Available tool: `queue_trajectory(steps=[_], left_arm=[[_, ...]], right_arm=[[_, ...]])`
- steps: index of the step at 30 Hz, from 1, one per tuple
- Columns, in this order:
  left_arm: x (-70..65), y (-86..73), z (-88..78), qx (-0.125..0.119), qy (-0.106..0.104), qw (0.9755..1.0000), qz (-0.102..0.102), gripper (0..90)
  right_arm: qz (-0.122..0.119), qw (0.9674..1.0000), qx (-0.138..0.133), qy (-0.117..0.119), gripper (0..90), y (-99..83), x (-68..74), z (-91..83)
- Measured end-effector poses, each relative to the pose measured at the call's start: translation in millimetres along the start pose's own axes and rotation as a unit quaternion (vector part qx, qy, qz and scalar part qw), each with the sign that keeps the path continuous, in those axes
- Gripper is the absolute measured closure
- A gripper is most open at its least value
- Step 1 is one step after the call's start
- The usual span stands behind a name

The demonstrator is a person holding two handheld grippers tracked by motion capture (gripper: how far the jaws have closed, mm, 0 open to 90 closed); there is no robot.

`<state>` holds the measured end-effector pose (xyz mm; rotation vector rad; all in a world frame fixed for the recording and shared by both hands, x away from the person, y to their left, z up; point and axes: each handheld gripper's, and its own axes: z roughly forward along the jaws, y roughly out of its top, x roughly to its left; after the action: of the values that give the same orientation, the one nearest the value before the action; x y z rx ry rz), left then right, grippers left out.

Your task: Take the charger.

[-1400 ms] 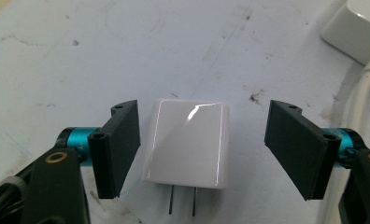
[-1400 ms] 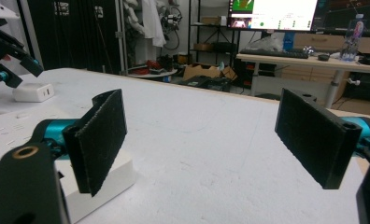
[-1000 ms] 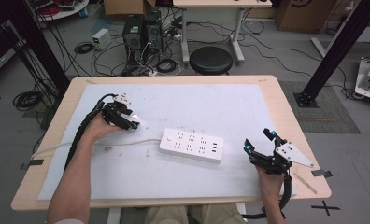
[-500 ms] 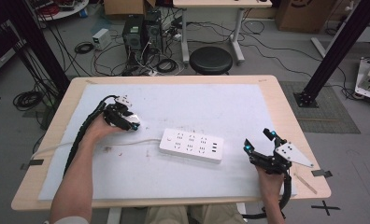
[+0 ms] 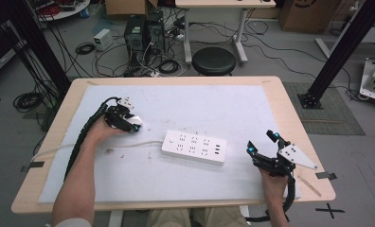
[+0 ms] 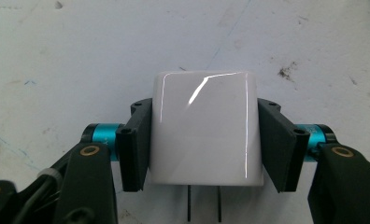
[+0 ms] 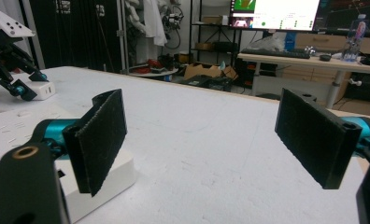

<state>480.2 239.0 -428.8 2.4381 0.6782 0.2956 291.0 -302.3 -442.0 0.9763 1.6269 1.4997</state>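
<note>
A glossy white plug adapter [image 6: 204, 128] with two prongs pointing toward the camera sits between the pads of my left gripper [image 6: 204, 144]. Those jaws have just been closing and now press on both of its sides. In the high view this gripper [image 5: 131, 126] rests on the mat at the left with the adapter [image 5: 137, 121] at its tip. A white power strip [image 5: 193, 147] lies in the middle, and its cord [image 5: 105, 145] runs off to the left. My right gripper [image 5: 260, 142] stands open to the right of the strip, with nothing between its pads [image 7: 101, 140].
A white mat [image 5: 214, 109] covers the wooden table [image 5: 290, 118]. A stool [image 5: 214, 60], computer cases and loose cables are on the floor behind it. The strip's near end [image 7: 108, 179] lies beside my right gripper's left pad.
The left gripper's jaws have drawn together onto the white adapter. Both hands and the power strip stayed where they were.
</note>
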Motion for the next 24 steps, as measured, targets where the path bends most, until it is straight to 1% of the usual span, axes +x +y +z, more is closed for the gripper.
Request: queue_trajectory(steps=[1, 4, 5, 8, 10, 11, 13, 14, 15, 18, 20, 21, 23, 24], left_arm=[[-0.2, -0.3, 0.2, -0.002, 0.000, 1.0000, -0.002, 42.0], [-0.5, -0.8, 0.6, -0.006, 0.001, 1.0000, -0.003, 42.1], [0.0, -0.8, -0.1, -0.002, 0.000, 1.0000, 0.002, 42.1], [-0.2, -1.1, -0.3, -0.004, 0.000, 1.0000, 0.002, 42.1], [-1.0, -1.5, -0.6, -0.007, 0.003, 1.0000, -0.003, 42.1], [-0.8, -1.7, -1.6, -0.008, 0.004, 0.9999, -0.006, 42.3], [-1.8, -1.9, -2.5, -0.021, 0.004, 0.9996, -0.018, 42.4], [-0.9, -1.6, -4.4, -0.014, 0.006, 0.9998, -0.008, 42.4], [-1.8, -1.4, -5.0, -0.018, 0.009, 0.9998, -0.009, 42.4], [-3.6, -0.9, -7.8, -0.028, 0.015, 0.9995, -0.010, 42.4], [-3.5, -0.7, -9.0, -0.028, 0.013, 0.9995, -0.011, 42.5], [-4.9, -0.6, -10.4, -0.036, 0.015, 0.9990, -0.022, 42.5], [-5.7, -0.2, -13.1, -0.036, 0.015, 0.9989, -0.026, 42.4], [-6.3, -0.2, -13.7, -0.037, 0.015, 0.9988, -0.027, 42.4]], right_arm=[[-0.005, 1.0000, -0.002, 0.001, 17.0, 0.1, -0.5, 0.4], [-0.005, 1.0000, -0.002, 0.000, 17.0, 0.1, -0.5, 0.5], [-0.006, 1.0000, -0.003, 0.001, 17.0, 0.1, -0.7, 0.6], [-0.006, 1.0000, -0.002, 0.000, 17.0, 0.2, -0.6, 0.5], [-0.006, 1.0000, -0.002, 0.000, 17.0, 0.1, -0.6, 0.5], [-0.001, 1.0000, 0.000, -0.001, 17.0, 0.1, 0.0, 0.0], [0.000, 1.0000, 0.001, -0.001, 17.0, 0.1, 0.1, -0.1], [0.000, 1.0000, 0.000, -0.001, 17.0, 0.1, 0.1, 0.0], [-0.006, 1.0000, -0.003, 0.001, 17.0, 0.1, -0.6, 0.5], [-0.004, 1.0000, -0.002, 0.000, 17.0, 0.2, -0.3, 0.4], [-0.006, 1.0000, -0.002, 0.000, 17.0, 0.1, -0.6, 0.5], [-0.006, 1.0000, -0.002, 0.000, 17.0, 0.1, -0.5, 0.5], [-0.006, 1.0000, -0.002, 0.000, 17.0, 0.1, -0.6, 0.6], [-0.003, 1.0000, 0.000, 0.001, 17.0, 0.2, 0.1, 0.5]])
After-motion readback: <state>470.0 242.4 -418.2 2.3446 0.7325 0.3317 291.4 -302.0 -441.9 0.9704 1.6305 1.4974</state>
